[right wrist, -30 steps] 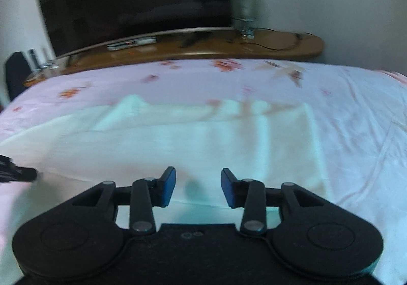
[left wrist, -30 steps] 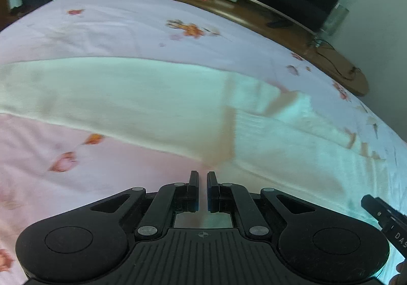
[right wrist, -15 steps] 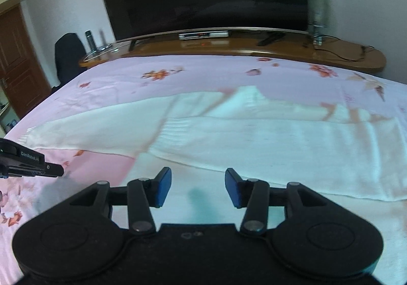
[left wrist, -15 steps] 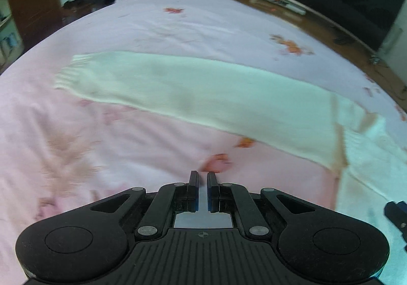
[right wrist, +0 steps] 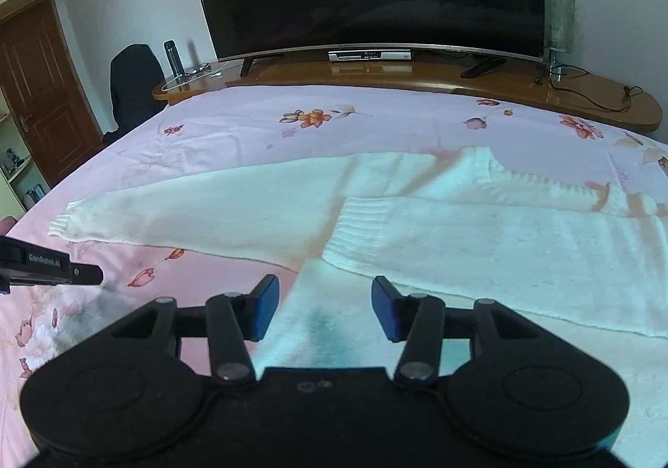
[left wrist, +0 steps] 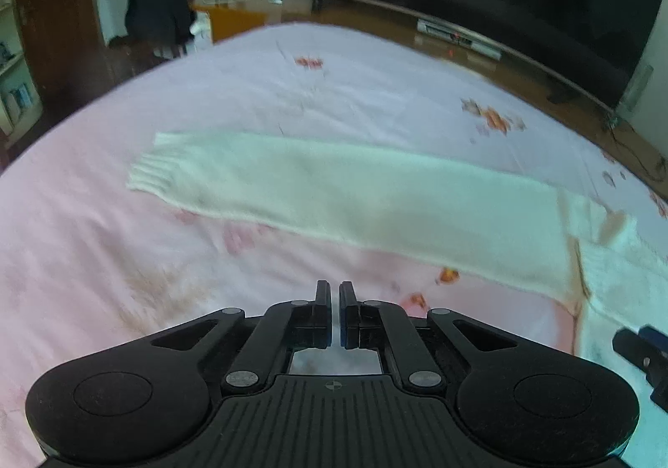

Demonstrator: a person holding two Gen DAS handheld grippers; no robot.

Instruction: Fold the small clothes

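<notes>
Above a pink flowered bedsheet point(right wrist: 375, 121), my left gripper point(left wrist: 334, 292) hangs pinched together on nothing, while my right gripper point(right wrist: 325, 301), jaws just widened and empty, hovers over a white sweater point(right wrist: 480, 251) lying flat, one sleeve point(left wrist: 334, 192) stretched sideways.
</notes>
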